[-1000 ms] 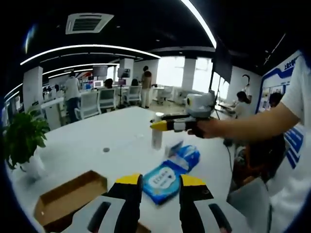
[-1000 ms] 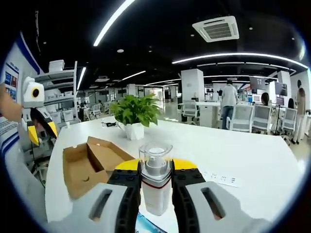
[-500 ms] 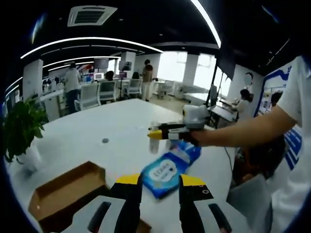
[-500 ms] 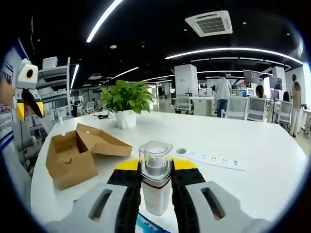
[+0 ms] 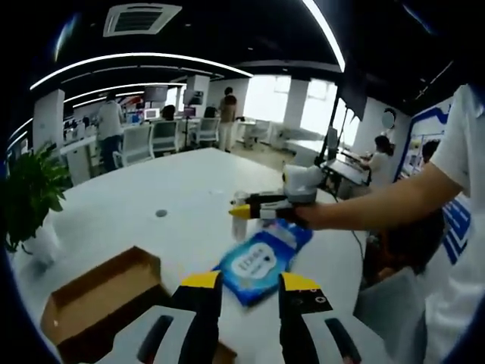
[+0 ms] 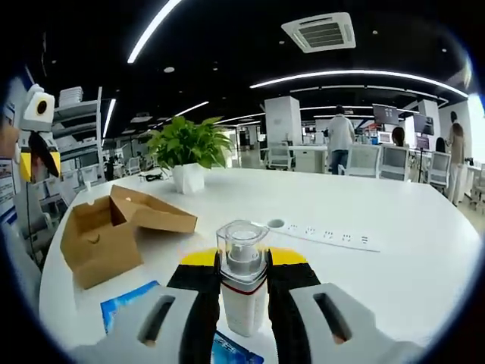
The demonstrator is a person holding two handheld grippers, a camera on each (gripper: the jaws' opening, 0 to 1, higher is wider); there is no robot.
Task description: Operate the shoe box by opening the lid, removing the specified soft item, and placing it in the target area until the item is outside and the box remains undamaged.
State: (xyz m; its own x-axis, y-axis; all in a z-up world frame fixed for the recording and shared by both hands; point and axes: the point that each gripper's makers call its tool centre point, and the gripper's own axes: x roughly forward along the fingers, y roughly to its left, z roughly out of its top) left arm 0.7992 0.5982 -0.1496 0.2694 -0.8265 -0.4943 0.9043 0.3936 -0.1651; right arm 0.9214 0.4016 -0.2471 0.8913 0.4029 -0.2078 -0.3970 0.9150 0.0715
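On the white worktop [image 5: 144, 205] in the left gripper view, a blue soft pack [image 5: 261, 262] lies flat outside the box. Its long axis runs from just in front of the left tongs [image 5: 248, 282] away toward the right tongs [image 5: 246, 208], slanting up to the right. The left tongs are spread, with nothing between the yellow tips. The right tongs come in from the right, held by a hand [image 5: 303, 214], and pinch a small bottle; little of the bottle can be seen there. The brown shoe box [image 5: 98, 292] stands open at the lower left; I cannot see anything inside it. A potted plant [image 5: 26, 201] stands at the left edge.

Between the right tongs [image 6: 242, 262] in the right gripper view, a white bottle [image 6: 242, 280] with a clear cap stands upright, pinched on both sides. The shoe box [image 6: 106, 231] sits to the left with its lid raised and tilted. A blue corner of the soft pack [image 6: 129, 303] shows below the box. The left tongs [image 6: 34, 155] hang at the far left. A potted plant [image 6: 186, 148] and a white power strip [image 6: 326, 235] are farther back.
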